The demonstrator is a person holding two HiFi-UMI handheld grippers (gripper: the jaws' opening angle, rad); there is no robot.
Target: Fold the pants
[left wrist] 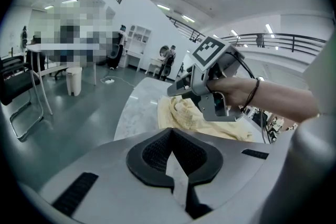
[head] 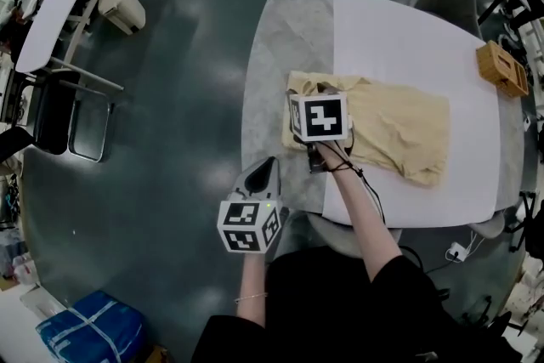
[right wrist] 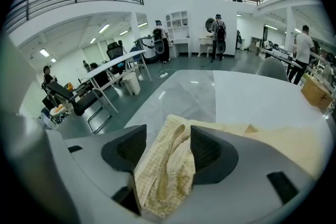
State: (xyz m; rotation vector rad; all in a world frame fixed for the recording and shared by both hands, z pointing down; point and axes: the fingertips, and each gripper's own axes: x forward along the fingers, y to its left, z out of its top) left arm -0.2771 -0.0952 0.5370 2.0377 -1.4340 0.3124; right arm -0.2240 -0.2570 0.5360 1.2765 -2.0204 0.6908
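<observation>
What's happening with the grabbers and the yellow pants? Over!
Left gripper shut, empty, beside table. Right gripper open, bunched pants edge between its jaws. Wooden box at far corner, not in the way.

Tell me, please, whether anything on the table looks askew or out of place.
The pale yellow fabric pants lie mostly flat, but their end under the right gripper is bunched, a ridge of cloth standing up between its open jaws.

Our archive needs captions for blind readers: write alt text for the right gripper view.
The right gripper has its jaws apart, with a bunched fold of yellow pants between them. The rest lies on a table, and people stand beyond it.
</observation>
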